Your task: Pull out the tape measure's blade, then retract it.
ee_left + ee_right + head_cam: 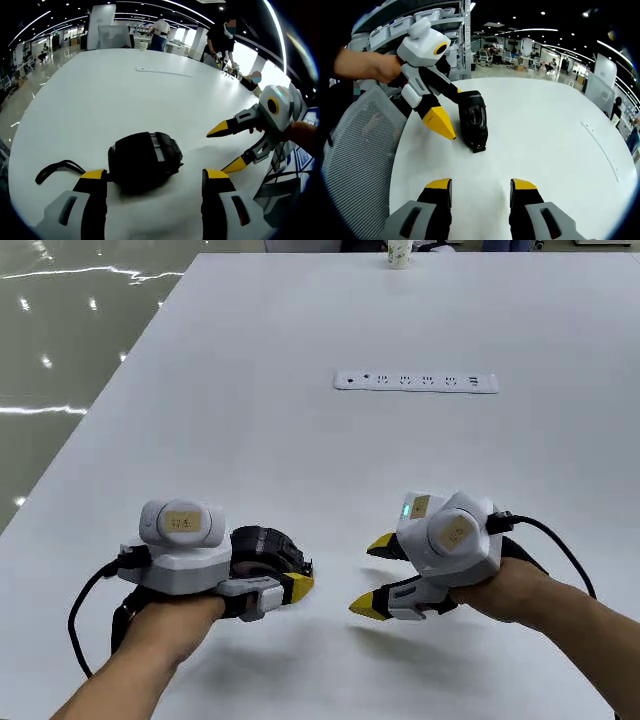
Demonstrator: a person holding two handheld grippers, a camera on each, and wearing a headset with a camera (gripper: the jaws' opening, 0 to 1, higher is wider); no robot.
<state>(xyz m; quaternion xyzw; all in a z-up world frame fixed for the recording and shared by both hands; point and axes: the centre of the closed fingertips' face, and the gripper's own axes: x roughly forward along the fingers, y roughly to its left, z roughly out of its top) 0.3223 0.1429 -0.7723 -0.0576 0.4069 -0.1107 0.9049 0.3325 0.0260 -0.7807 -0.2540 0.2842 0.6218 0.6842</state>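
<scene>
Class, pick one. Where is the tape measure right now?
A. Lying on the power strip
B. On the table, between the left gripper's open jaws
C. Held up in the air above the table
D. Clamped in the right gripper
B: the tape measure rests on the table between the open jaws of the left gripper, while the right gripper is apart from it, open and empty.
</scene>
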